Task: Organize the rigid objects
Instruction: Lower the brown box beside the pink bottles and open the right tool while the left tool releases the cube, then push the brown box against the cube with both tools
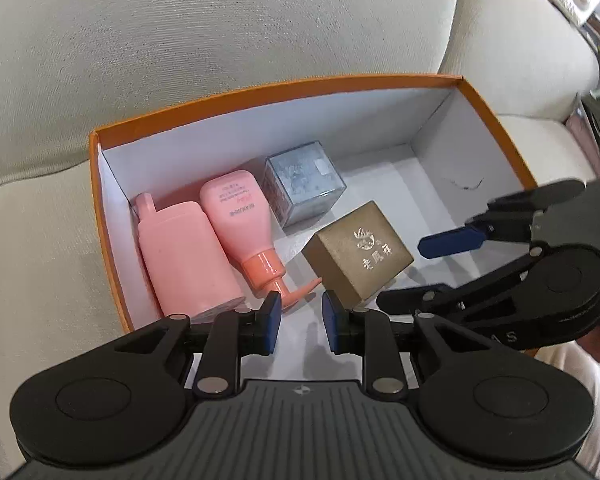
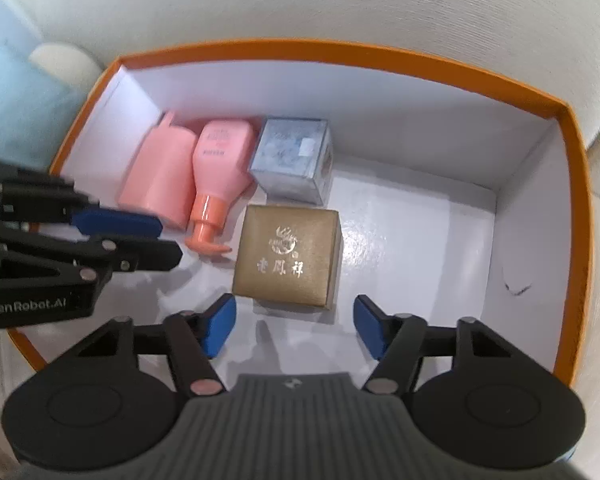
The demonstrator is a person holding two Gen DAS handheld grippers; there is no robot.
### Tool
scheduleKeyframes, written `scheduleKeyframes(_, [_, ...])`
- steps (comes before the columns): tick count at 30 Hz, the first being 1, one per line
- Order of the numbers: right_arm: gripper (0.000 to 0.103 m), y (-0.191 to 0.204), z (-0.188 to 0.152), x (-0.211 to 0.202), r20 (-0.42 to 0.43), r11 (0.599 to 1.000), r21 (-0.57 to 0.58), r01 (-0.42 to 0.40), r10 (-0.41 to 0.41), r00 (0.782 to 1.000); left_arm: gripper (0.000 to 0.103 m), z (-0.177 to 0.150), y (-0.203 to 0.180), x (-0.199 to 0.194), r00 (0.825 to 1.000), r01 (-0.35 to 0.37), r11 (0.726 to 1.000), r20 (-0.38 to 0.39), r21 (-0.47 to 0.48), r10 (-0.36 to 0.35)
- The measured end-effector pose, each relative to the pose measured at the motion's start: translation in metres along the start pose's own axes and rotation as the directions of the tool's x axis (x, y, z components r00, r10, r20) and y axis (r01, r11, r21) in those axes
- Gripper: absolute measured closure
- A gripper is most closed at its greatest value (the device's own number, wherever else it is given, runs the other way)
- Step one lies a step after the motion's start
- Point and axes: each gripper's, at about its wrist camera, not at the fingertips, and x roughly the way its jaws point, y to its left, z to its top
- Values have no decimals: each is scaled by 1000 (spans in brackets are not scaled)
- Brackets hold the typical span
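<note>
An orange-rimmed white box [image 1: 292, 80] [image 2: 380, 56] sits on a sofa. Inside lie a pink flask [image 1: 180, 256] [image 2: 160, 176], a pink pump bottle [image 1: 240, 224] [image 2: 220, 164], a silver-blue cube box [image 1: 304, 184] [image 2: 292, 160] and a gold box [image 1: 360, 252] [image 2: 288, 256]. My left gripper [image 1: 300, 320] is open and empty above the box's near edge, just short of the gold box; it also shows in the right wrist view [image 2: 156, 240]. My right gripper [image 2: 294, 328] is open and empty, just in front of the gold box; it also shows in the left wrist view [image 1: 412, 272].
The sofa's beige back cushion [image 1: 220, 20] rises behind the box. A light blue cushion [image 2: 12, 108] lies to its left. The right half of the box floor [image 2: 420, 240] is bare, with a small dark scrap [image 2: 518, 288] by the right wall.
</note>
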Motion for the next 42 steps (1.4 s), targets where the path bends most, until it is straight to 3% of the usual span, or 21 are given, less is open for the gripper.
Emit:
scheduleKeyframes(8, [58, 6, 8, 6, 8, 996, -90, -22, 23, 1000, 74, 1, -1, 9, 1000, -5, 1000, -12, 9, 5])
scheduleKeyframes(15, [63, 9, 13, 7, 19, 984, -172, -52, 56, 998, 76, 2, 0, 11, 1000, -2, 1000, -8, -2, 2])
scheduleKeyframes(23, [57, 9, 16, -9, 23, 978, -205, -25, 31, 999, 76, 4, 5, 10, 999, 29, 999, 21, -44, -29])
scheduleKeyframes(27, [58, 1, 26, -26, 82, 986, -165, -24, 38, 996, 76, 7, 6, 13, 999, 24, 996, 39, -88, -20])
scheduleKeyframes(31, [58, -13, 47, -27, 122, 998, -51, -37, 43, 992, 76, 10, 9, 20, 998, 45, 987, 52, -153, -37])
scheduleKeyframes(37, [58, -21, 66, -9, 130, 988, 82, -128, 117, 985, 76, 12, 9, 29, 996, 69, 980, 70, -189, -57])
scheduleKeyframes(42, [63, -13, 71, 8, 107, 989, 88, -117, 107, 988, 76, 14, 11, 31, 992, 97, 971, 97, -221, -77])
